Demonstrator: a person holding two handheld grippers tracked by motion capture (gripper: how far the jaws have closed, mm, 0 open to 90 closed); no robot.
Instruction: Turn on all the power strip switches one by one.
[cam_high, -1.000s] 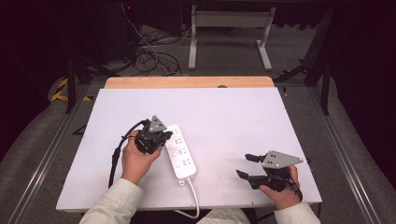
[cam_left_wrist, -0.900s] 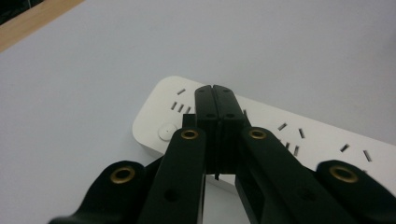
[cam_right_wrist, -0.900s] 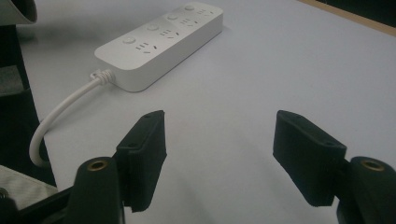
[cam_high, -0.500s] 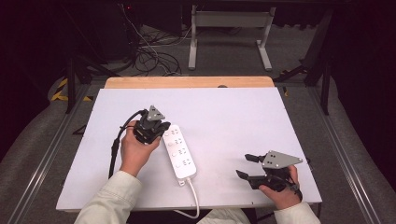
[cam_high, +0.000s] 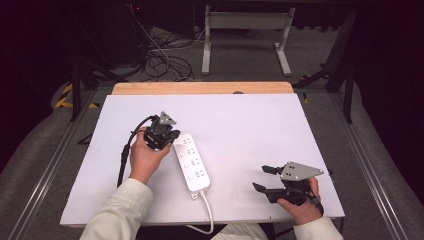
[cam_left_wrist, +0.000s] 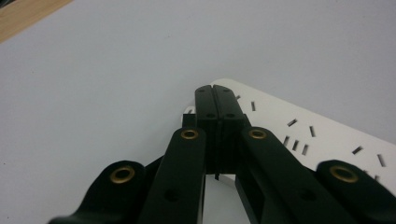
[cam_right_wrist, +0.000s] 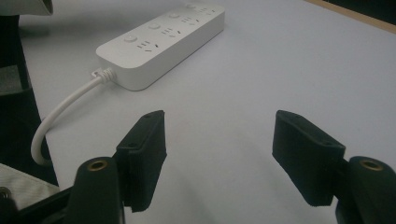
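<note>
The white desk (cam_high: 250, 125) carries a power strip (cam_high: 192, 162) near its middle, cord trailing toward the near edge. The left gripper (cam_high: 172, 136), fingers closed on nothing, pushes at the strip's far end, likely nudging it; next needs steady sideways pressure. The right gripper (cam_high: 262, 179) waits open.

In the left gripper view, the left gripper (cam_left_wrist: 215, 100) covers the near corner of the power strip (cam_left_wrist: 322, 135), whose far length is cut off by the right edge, and whether the closed tips touch it cannot be told. In the high view the strip's white cord (cam_high: 207, 217) runs off the table's (cam_high: 260, 115) front edge, its plug unseen; the socket markings are too small to read.
</note>
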